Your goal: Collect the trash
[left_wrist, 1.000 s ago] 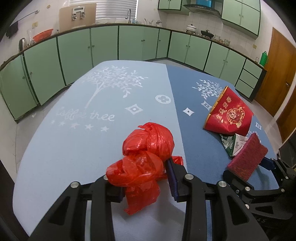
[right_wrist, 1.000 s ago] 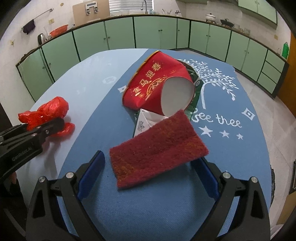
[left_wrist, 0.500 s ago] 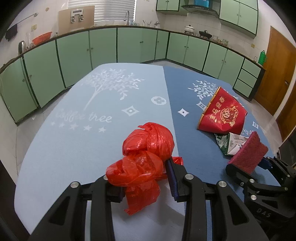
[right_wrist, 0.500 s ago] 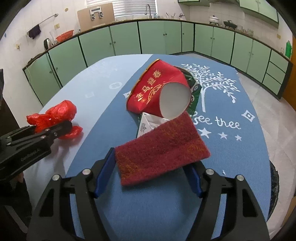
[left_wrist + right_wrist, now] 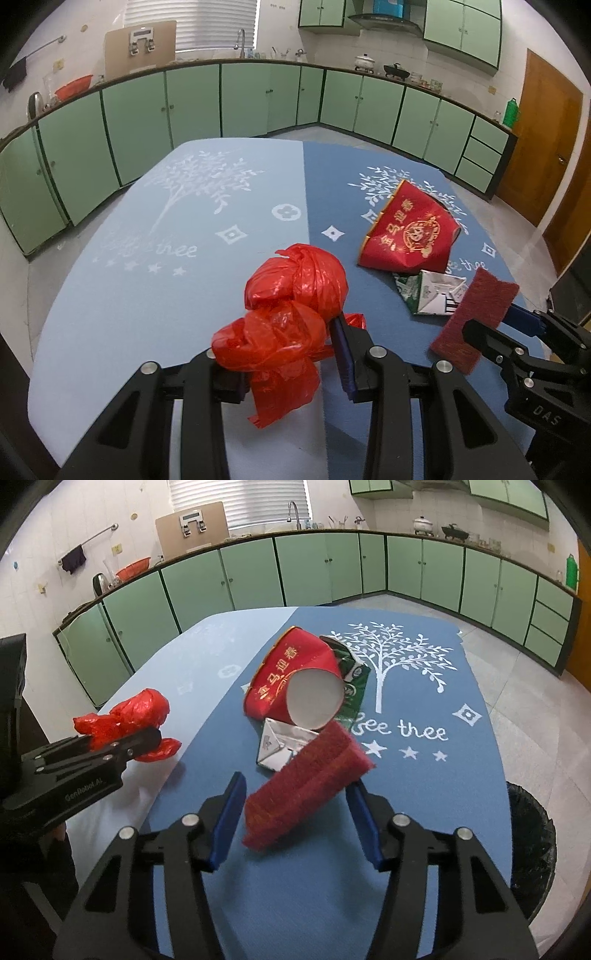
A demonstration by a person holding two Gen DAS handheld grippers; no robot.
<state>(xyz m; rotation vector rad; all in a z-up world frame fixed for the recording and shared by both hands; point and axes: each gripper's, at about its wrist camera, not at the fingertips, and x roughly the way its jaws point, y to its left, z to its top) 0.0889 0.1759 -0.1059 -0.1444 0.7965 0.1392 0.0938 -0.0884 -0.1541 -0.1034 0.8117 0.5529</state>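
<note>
Now both grippers lift trash off the counter: left gripper fingers clenched on a red bag, right gripper fingers, just closing, pinching a scouring pad, bin next.

1. This is a home kitchen: green cabinets run along the walls in the upper part of the frame.
2. A faucet at top centre, a pot and a range hood at upper right.

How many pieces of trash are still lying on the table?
2, maybe more hidden: a red paper cup on its side and crushed cartons beside and under it. The red bag and scrubbing pad are already in the grippers.
</note>
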